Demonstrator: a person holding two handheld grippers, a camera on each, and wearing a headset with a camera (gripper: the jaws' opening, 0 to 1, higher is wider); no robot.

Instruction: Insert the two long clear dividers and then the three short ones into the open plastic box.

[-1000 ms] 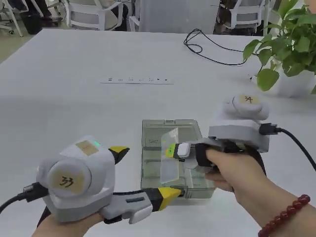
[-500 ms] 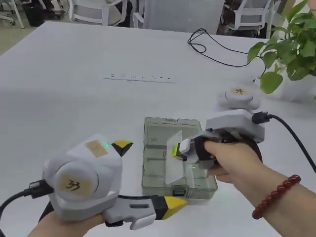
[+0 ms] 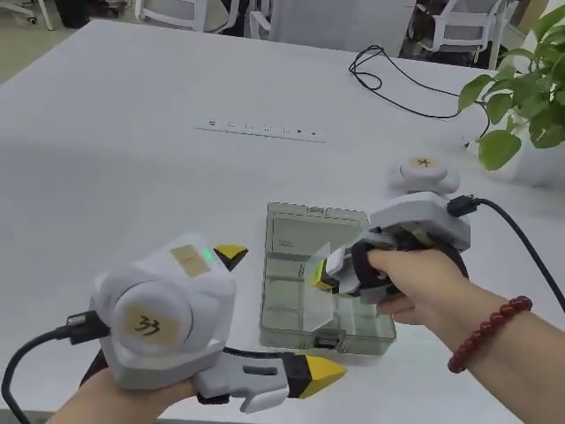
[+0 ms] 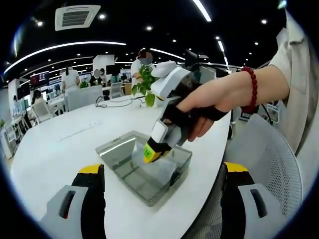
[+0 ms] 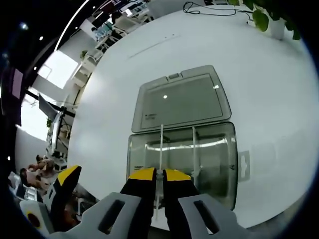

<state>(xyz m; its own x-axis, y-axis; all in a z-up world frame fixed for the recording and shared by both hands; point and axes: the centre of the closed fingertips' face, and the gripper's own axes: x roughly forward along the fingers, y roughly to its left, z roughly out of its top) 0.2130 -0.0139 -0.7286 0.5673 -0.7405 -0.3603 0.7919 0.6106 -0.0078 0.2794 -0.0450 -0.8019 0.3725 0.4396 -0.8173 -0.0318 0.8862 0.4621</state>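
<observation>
The right gripper (image 5: pixel 159 175) has its fingers pinched on the top edge of a clear divider (image 5: pixel 160 144), which stands upright, partly down in the box (image 3: pixel 353 340) beside a second divider (image 5: pixel 193 147). It likely needs holding vertical, in line with the wall slots, then pressing straight down. The left gripper (image 3: pixel 276 313), fingers wide apart and empty, hovers at the box's front and could steady it.

"33" handwritten on left tongs (image 3: pixel 279 316) rear cap (image 3: pixel 148 325)
</observation>
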